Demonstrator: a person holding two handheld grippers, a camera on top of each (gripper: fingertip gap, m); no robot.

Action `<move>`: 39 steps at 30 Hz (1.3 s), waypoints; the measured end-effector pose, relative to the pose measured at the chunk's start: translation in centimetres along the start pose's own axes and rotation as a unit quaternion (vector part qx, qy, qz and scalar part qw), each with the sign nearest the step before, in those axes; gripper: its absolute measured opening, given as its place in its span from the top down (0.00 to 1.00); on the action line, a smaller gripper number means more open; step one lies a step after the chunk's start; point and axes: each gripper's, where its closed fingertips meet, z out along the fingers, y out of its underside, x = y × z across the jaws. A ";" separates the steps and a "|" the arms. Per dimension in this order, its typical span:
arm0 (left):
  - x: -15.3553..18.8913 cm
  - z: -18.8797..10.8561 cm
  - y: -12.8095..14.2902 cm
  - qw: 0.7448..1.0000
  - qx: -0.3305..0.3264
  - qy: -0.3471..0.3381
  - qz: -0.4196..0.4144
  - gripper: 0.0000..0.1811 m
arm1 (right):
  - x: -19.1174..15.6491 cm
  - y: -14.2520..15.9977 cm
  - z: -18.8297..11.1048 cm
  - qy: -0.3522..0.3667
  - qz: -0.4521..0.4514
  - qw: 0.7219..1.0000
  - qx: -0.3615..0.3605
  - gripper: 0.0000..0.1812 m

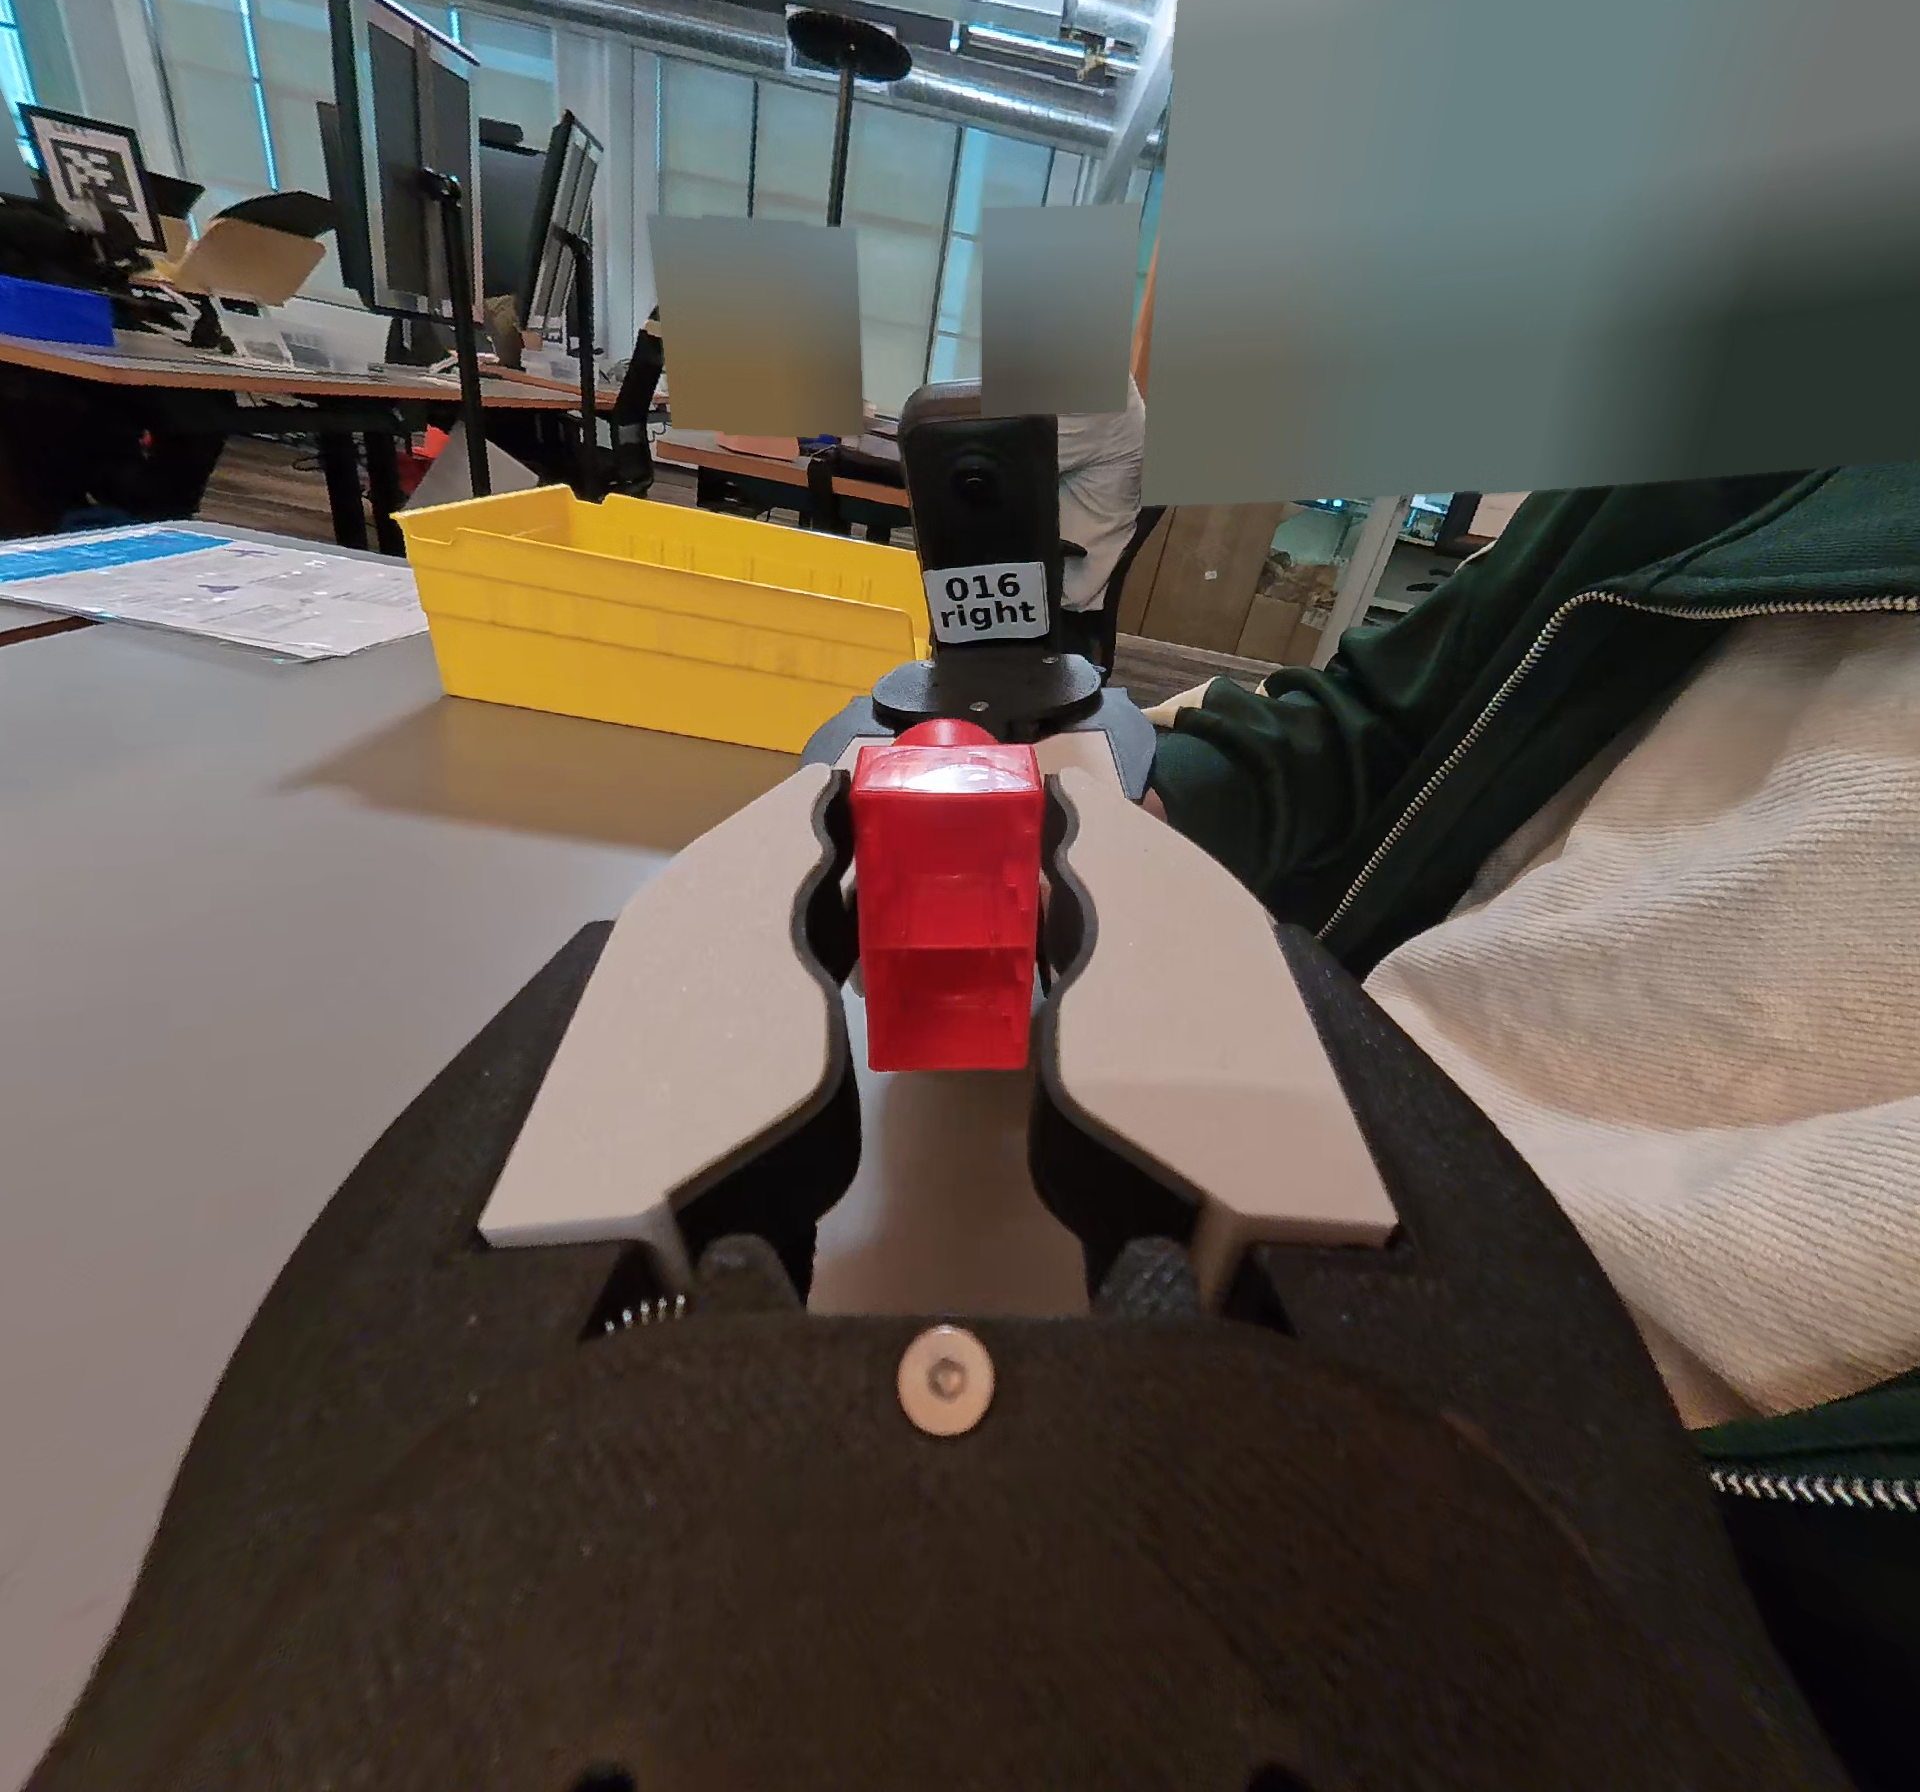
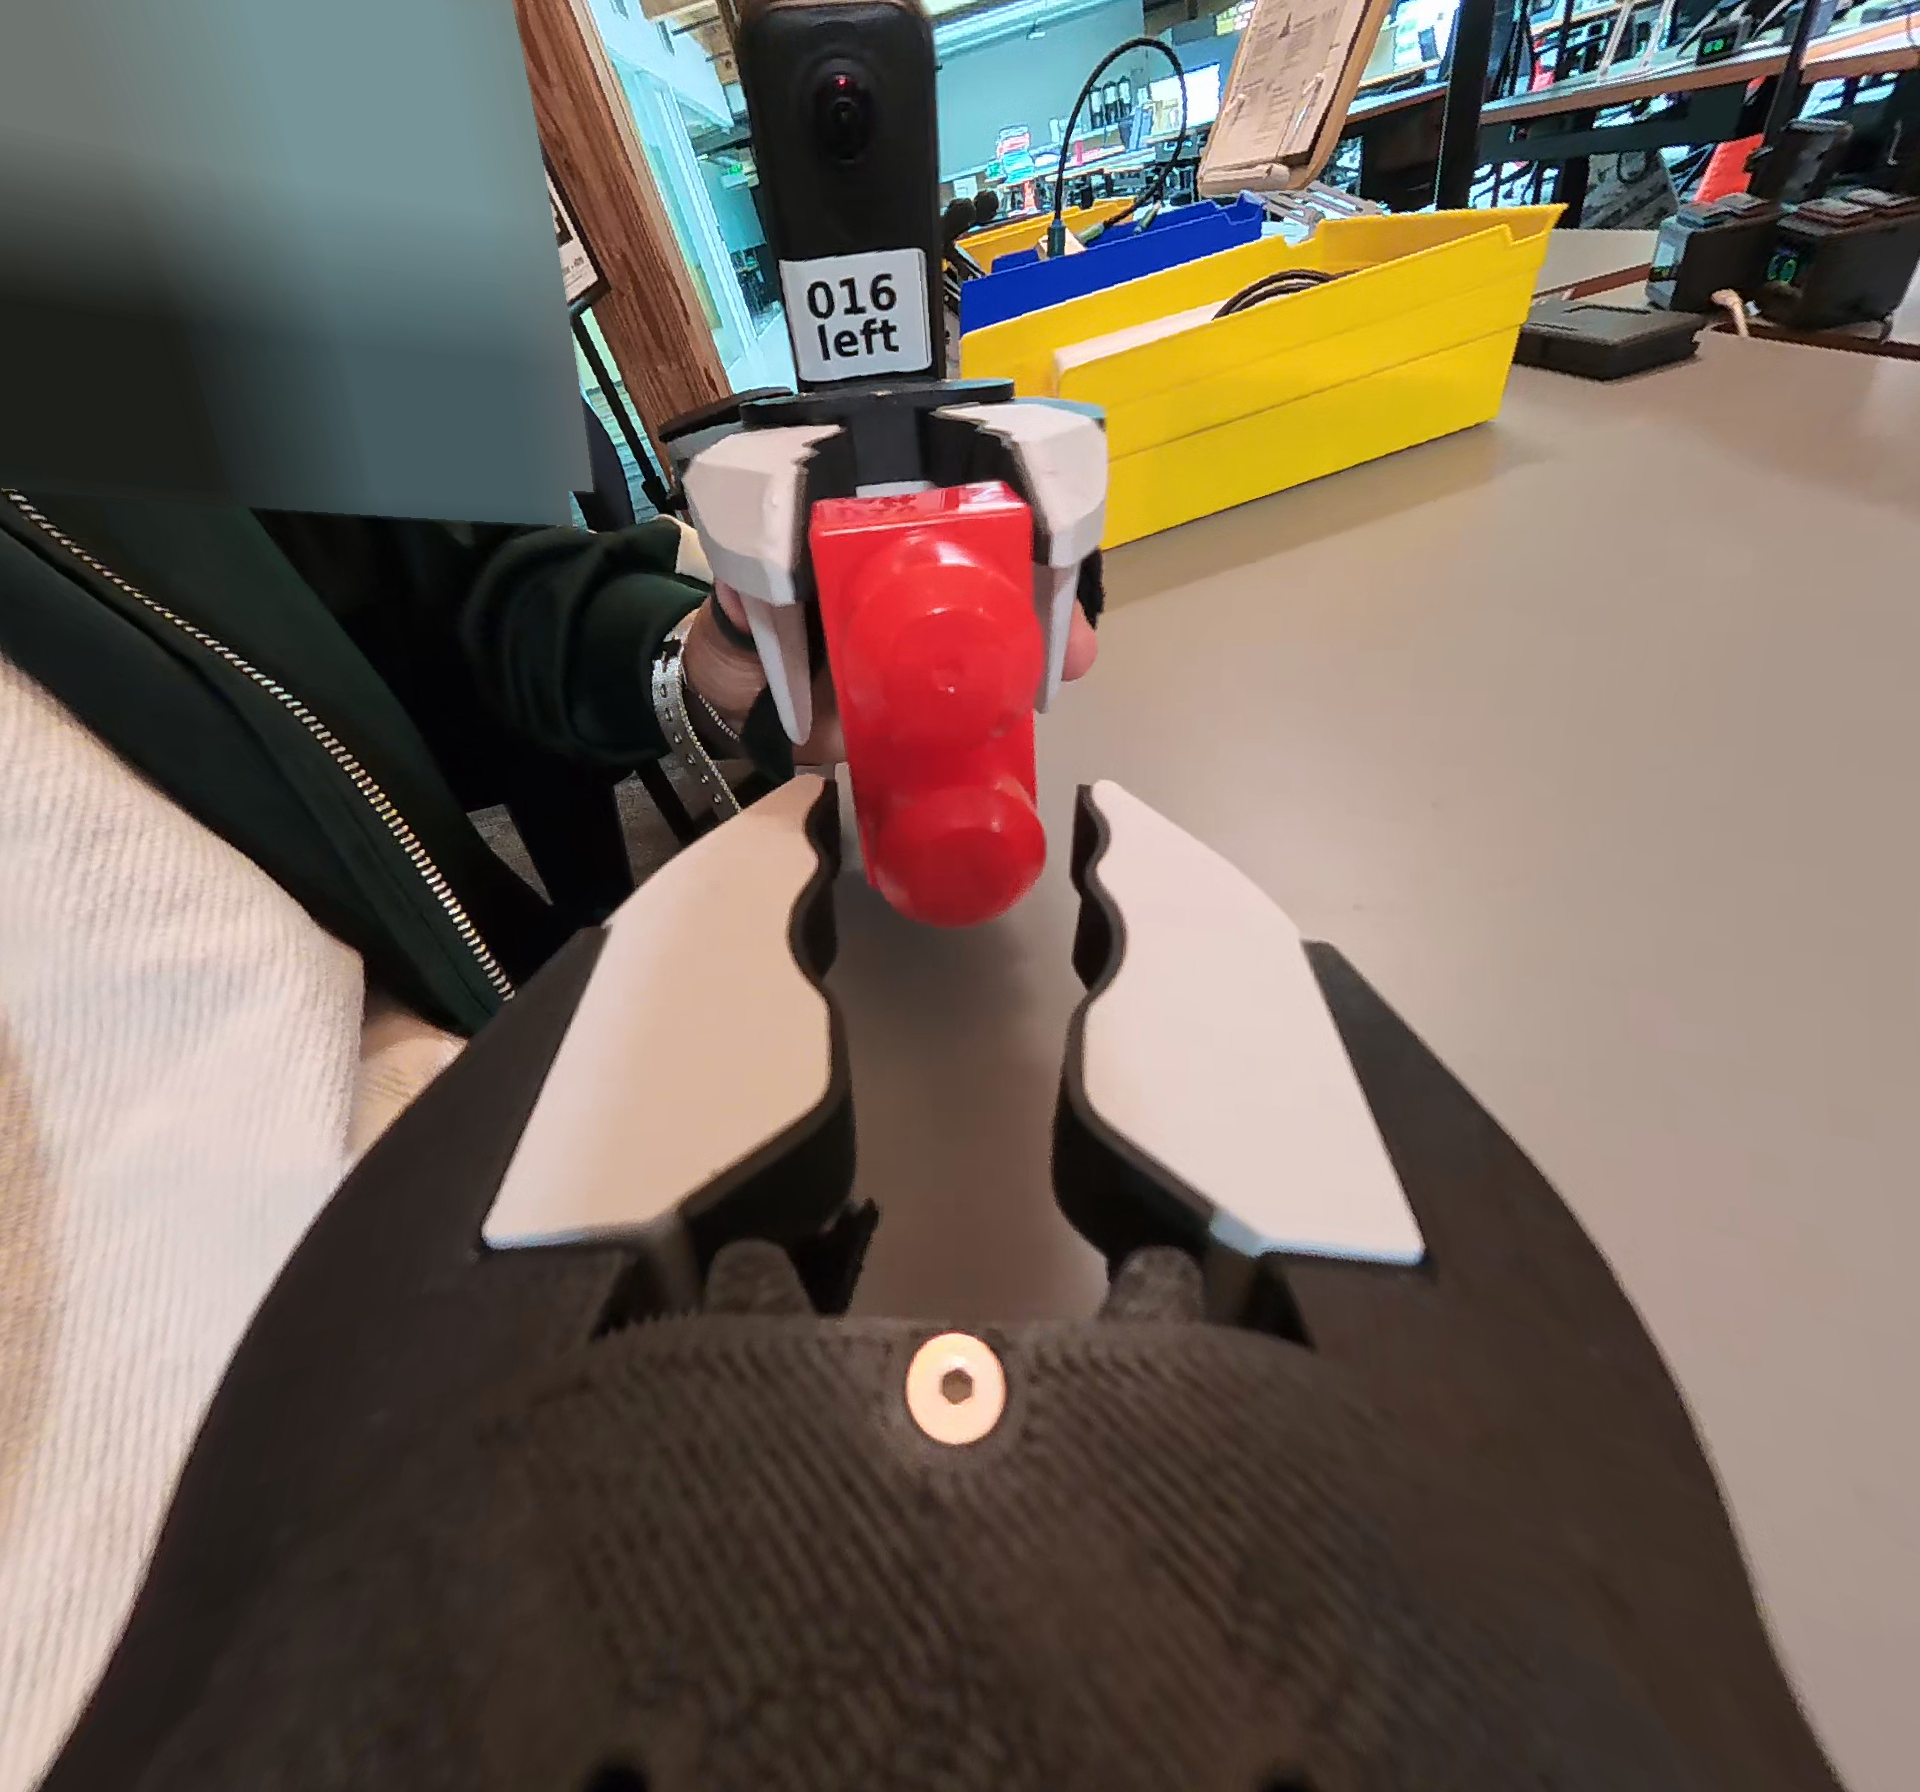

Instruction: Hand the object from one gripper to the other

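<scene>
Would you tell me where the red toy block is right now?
The red toy block sits clamped in the left gripper, held above the grey table, its studs pointing into the open right gripper.

plain grey table (image 1: 312,911), yellow plastic bin (image 1: 665,620) sitting on it, printed paper sheets (image 1: 208,589) flat near its far corner, blue bin (image 2: 1122,262) behind another yellow bin (image 2: 1299,381)

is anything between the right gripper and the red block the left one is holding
Nothing visible does. The left gripper is shut on the red block, whose studded end points at the open right gripper. That end already sits at the mouth of the right fingertips, with only bare table below.
</scene>
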 end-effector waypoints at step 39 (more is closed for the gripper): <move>-1.5 0.4 0.6 0.998 0.014 -0.038 -0.040 0.57 | 20.7 -0.1 -42.9 0.607 0.176 0.752 -0.188 0.81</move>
